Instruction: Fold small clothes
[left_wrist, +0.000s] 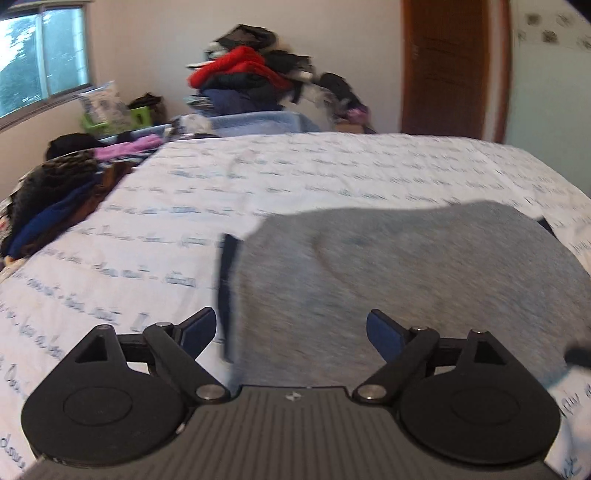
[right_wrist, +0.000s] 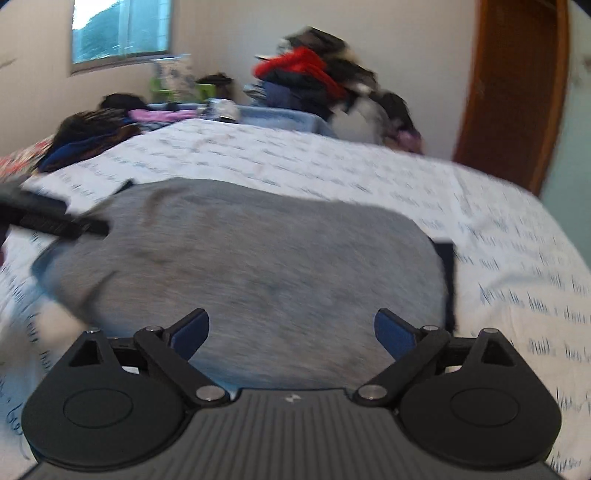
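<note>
Left wrist view: we see our left gripper (left_wrist: 291, 330) with its jaws spread wide and nothing between them, poised over the near left part of a grey garment (left_wrist: 406, 280) that lies flat on the bed (left_wrist: 295, 170). The garment sits toward the near edge of the bed, its dark trim (left_wrist: 226, 295) running along its left side just ahead of the left blue pad. The bedsheet is white with lines of blue print. At the far right of this view a dark tip shows over the garment, too blurred for us to say more. In the right wrist view, our right gripper (right_wrist: 291, 330) is likewise released, jaws far apart and gripping nothing, over the near right part of the garment, whose dark trim (right_wrist: 448, 280) lies just ahead of the right pad. The other gripper reaches in from the left edge of this view, over the garment's left end. Along the left edge of the bed we see a heap of dark clothes (left_wrist: 55, 199), and beyond the far edge a taller pile with a red piece (left_wrist: 236, 68) on top. A window (left_wrist: 40, 55) is set in the far left wall and a brown door (left_wrist: 450, 66) stands at the far right.
</note>
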